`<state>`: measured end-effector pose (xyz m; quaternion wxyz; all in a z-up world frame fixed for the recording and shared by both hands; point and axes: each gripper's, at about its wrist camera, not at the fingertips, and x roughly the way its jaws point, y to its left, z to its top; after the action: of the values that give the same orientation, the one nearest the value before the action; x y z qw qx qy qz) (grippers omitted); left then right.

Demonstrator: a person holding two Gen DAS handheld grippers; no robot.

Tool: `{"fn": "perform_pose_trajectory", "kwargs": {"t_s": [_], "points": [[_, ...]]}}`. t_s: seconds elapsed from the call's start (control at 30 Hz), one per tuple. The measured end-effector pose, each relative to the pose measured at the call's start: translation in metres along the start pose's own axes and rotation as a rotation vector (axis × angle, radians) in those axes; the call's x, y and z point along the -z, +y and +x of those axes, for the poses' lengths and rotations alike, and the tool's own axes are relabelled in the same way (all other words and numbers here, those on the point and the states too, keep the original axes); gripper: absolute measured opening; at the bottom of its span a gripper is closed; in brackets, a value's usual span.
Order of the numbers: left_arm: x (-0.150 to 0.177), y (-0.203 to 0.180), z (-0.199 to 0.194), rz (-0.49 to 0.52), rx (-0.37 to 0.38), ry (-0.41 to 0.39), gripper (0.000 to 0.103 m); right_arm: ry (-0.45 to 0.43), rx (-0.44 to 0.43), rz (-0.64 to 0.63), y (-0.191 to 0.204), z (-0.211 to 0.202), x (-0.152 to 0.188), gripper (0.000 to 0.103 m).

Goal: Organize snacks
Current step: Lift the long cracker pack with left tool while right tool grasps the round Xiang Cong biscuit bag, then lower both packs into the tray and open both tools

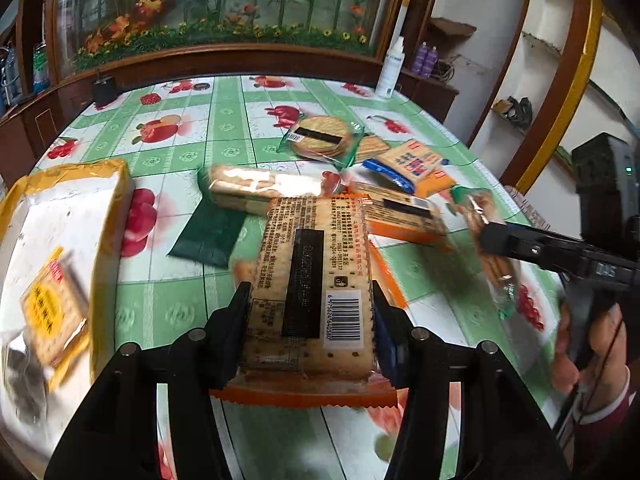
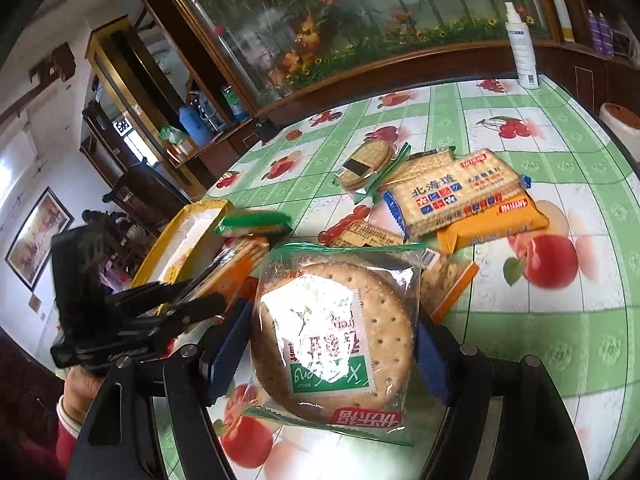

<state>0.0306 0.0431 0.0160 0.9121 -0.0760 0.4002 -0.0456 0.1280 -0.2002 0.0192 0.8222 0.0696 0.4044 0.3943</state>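
Observation:
My left gripper (image 1: 310, 296) is shut on a rectangular cracker pack (image 1: 312, 248) with orange ends, held barcode side up above the table. The right wrist view shows my right gripper (image 2: 332, 316) with its blue pads (image 2: 228, 344) pressed on a round biscuit pack (image 2: 336, 336) in a clear wrapper with green trim. That pack (image 1: 496, 264) also hangs at the right of the left wrist view. A yellow-rimmed box (image 1: 116, 200) at the left holds a yellow cracker pack (image 1: 54, 312). In the right wrist view the left gripper (image 2: 208, 292) is next to this box (image 2: 188, 212).
Several loose packs lie mid-table on the fruit-print cloth (image 1: 180, 296): a round biscuit pack (image 1: 320, 140), blue and orange packs (image 2: 460, 196), a green-ended pack (image 1: 248, 188) and a dark green wrapper (image 1: 208, 236). A white spray bottle (image 2: 522, 48) stands at the far edge.

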Motion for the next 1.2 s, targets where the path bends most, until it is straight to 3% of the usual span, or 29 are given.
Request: {"fn": "perform_pose_trajectory", "kwargs": {"t_s": [0.3, 0.7, 1.2], "points": [[0.01, 0.011, -0.054, -0.041, -0.202, -0.146, 0.053, -0.027, 0.021, -0.101, 0.039, -0.006, 0.004, 0.077], [0.029, 0.068, -0.092, -0.174, -0.384, -0.213, 0.053, 0.003, -0.068, -0.277, 0.127, 0.029, 0.001, 0.076], [0.057, 0.147, -0.124, -0.364, -0.476, -0.265, 0.053, 0.05, -0.172, -0.446, 0.226, 0.088, -0.002, 0.076]]}}
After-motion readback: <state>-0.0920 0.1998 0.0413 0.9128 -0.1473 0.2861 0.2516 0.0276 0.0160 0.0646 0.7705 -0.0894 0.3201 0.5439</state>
